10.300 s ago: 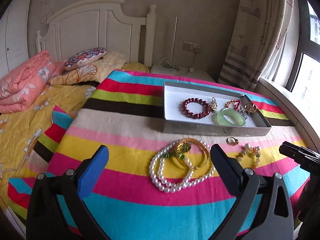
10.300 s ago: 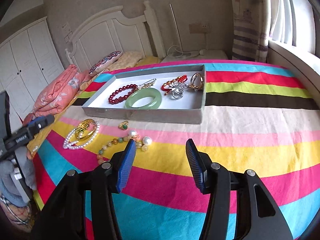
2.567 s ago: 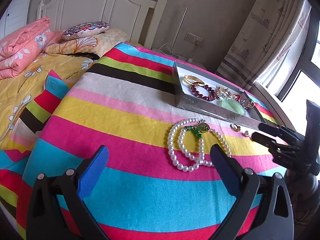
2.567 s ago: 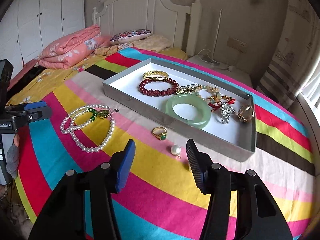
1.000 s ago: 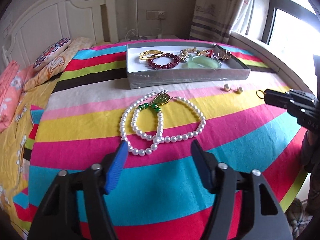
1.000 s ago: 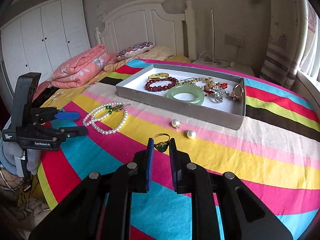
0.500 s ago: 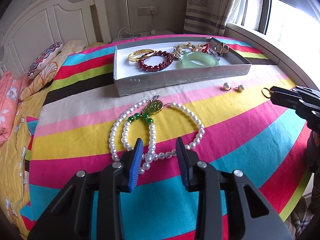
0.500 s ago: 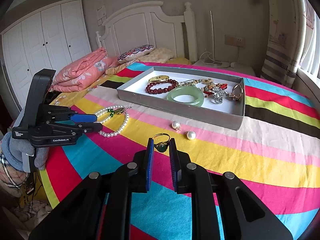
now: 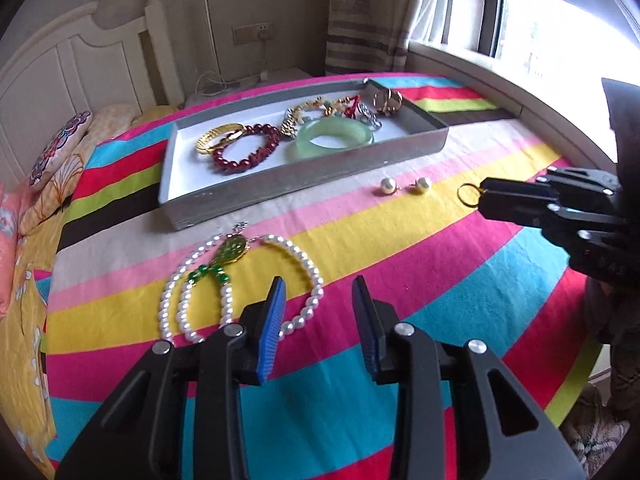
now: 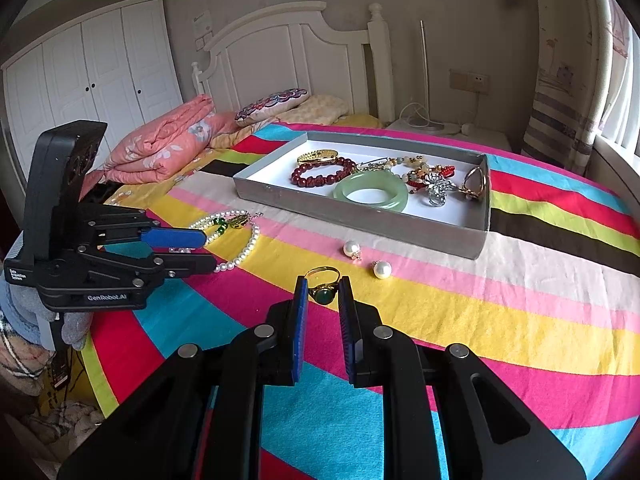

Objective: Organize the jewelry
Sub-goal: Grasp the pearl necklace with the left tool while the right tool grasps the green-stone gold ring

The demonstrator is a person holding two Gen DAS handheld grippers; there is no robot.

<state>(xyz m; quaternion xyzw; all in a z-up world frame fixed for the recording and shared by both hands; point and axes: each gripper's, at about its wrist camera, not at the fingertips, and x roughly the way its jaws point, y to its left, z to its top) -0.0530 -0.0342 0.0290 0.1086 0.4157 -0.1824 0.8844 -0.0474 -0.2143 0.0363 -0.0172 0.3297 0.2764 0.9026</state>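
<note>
Left gripper (image 9: pixel 318 294) has just been narrowing; half-spread now, nothing between pads. Pearl necklace (image 9: pixel 240 280) on blanket, bottom strand passing behind left pad, not pinched: grab likely missed, needs re-aim. Right gripper (image 10: pixel 323 294) clamped on gold ring (image 10: pixel 325 286); tray (image 10: pixel 360 216) beyond fingertips.

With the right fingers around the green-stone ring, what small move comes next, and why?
Probably lift the right gripper and carry the gold ring toward the grey tray. Its fingers are shut on the ring, the tray already holds bracelets, and two pearl earrings lie in between, so rise first.
</note>
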